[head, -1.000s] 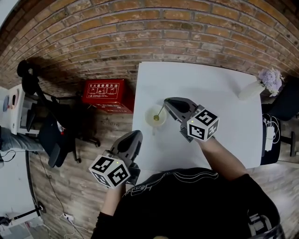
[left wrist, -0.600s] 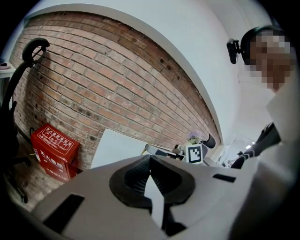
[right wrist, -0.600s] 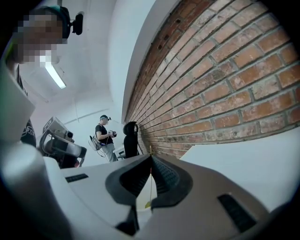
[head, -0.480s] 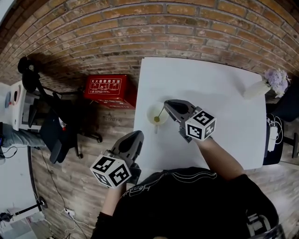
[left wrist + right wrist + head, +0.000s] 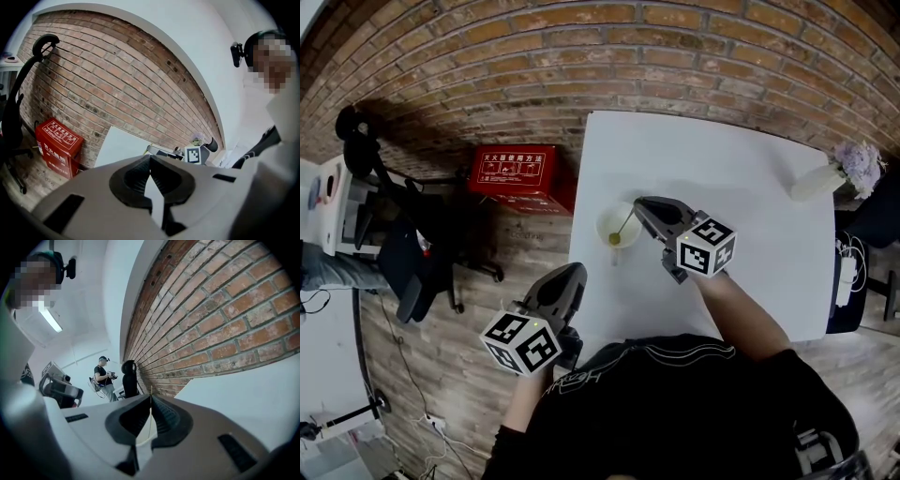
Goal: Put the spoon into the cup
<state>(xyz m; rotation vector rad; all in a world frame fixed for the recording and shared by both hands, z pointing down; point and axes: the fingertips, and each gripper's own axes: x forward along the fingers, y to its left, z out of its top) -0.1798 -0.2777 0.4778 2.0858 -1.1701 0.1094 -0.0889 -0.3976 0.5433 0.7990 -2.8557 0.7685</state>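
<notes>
A pale cup point(image 5: 607, 221) stands near the left edge of the white table point(image 5: 722, 169). A thin spoon point(image 5: 622, 226) leans in it, with its yellowish bowl down inside and its handle slanting up to the right. My right gripper point(image 5: 639, 205) is just right of the cup, shut on the handle's top end. In the right gripper view the handle point(image 5: 150, 405) shows as a thin line pinched between the shut right gripper point(image 5: 150, 397). My left gripper point(image 5: 573, 273) hangs off the table's left edge, shut and empty; its tips meet at the left gripper point(image 5: 150, 158).
A red box point(image 5: 514, 172) lies on the wooden floor left of the table, by the brick wall. A black office chair point(image 5: 403, 267) is further left. A white vase with flowers point(image 5: 832, 167) stands at the table's far right corner. A person stands in the background point(image 5: 104, 376).
My right gripper has sunk a little over the cup with the spoon still in it. The left gripper has stayed where it was.
</notes>
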